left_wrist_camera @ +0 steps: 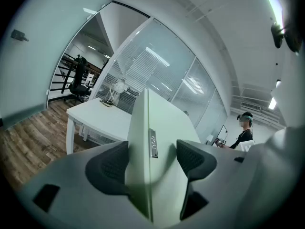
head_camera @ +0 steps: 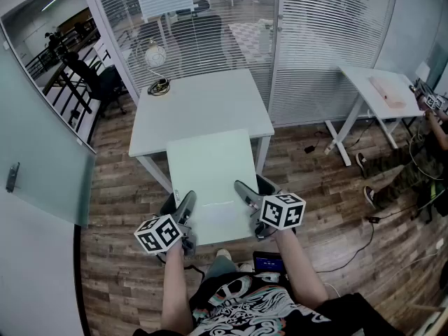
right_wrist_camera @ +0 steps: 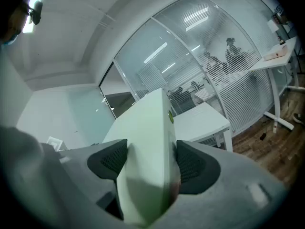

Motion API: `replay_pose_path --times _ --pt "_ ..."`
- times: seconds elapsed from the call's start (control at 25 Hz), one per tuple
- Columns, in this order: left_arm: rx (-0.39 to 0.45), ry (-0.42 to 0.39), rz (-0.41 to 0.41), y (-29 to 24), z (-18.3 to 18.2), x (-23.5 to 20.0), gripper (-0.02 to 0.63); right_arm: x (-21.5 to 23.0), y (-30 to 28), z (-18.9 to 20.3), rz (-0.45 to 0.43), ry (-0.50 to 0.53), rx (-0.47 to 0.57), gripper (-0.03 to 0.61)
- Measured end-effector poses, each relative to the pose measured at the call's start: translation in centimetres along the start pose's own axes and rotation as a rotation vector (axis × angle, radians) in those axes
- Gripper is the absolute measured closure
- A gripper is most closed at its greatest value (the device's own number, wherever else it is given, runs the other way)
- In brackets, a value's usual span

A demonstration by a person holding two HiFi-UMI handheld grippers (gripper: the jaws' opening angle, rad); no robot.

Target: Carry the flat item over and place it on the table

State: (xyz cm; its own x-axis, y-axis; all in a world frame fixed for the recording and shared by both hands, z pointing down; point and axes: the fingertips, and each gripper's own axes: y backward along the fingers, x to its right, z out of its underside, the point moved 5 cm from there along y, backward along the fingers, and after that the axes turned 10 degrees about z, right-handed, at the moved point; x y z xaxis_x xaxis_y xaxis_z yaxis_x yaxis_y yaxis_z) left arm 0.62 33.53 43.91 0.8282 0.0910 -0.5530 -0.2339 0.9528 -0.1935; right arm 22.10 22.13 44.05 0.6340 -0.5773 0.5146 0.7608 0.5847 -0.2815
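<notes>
You hold the flat board [head_camera: 210, 166] between both grippers, out in front of you over the wood floor [head_camera: 119, 257]. It is a pale green rectangle, lying roughly level, with its long sides running away from you.

Your left gripper [head_camera: 178, 203] clamps the board's left long edge near the corner closest to you. In the left gripper view, the left gripper [left_wrist_camera: 150, 159] has its jaws spread wide, and the board [left_wrist_camera: 162, 123] fills the gap, with a dark pad on each face. A small grey label [left_wrist_camera: 153, 143] sits on the board's edge just past the pads.

Your right gripper [head_camera: 255, 190] clamps the opposite long edge, also near your end. In the right gripper view, the right gripper [right_wrist_camera: 150, 161] is equally wide, with both pads pressed on the board [right_wrist_camera: 147, 123]. A small green sticker [right_wrist_camera: 170, 116] shows on that edge.

The white table [head_camera: 203, 100] stands straight ahead. In the head view, the board's far edge overlaps the tabletop's near edge, but you cannot tell whether it touches. A small fan [head_camera: 155, 54] with a coiled cable [head_camera: 159, 87] stands at the tabletop's far left corner. The fan [left_wrist_camera: 119, 87] and table [left_wrist_camera: 95, 116] also show in the left gripper view.

A second table [head_camera: 371, 82] stands to the right, and another person [head_camera: 420, 152] is beside it.
</notes>
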Motion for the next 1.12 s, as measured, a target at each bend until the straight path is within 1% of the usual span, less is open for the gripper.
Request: replay_pose_path --times 0.76,0.96,1.12 --pt "0.005 -0.004 -0.006 -0.2 -0.2 -0.2 0.301 0.2 -0.5 -0.1 -0.011 -0.009 0.001 0.272" --pt "0.003 0.002 -0.01 -1.4 -1.2 -1.4 0.301 0.5 -2.5 -0.7 -0.014 -0.019 -0.006 0.272" --pt "-0.002 0.01 -0.013 -3.5 -1.6 -2.7 0.301 1.6 -4.6 -1.3 -0.009 -0.025 -0.015 0.272"
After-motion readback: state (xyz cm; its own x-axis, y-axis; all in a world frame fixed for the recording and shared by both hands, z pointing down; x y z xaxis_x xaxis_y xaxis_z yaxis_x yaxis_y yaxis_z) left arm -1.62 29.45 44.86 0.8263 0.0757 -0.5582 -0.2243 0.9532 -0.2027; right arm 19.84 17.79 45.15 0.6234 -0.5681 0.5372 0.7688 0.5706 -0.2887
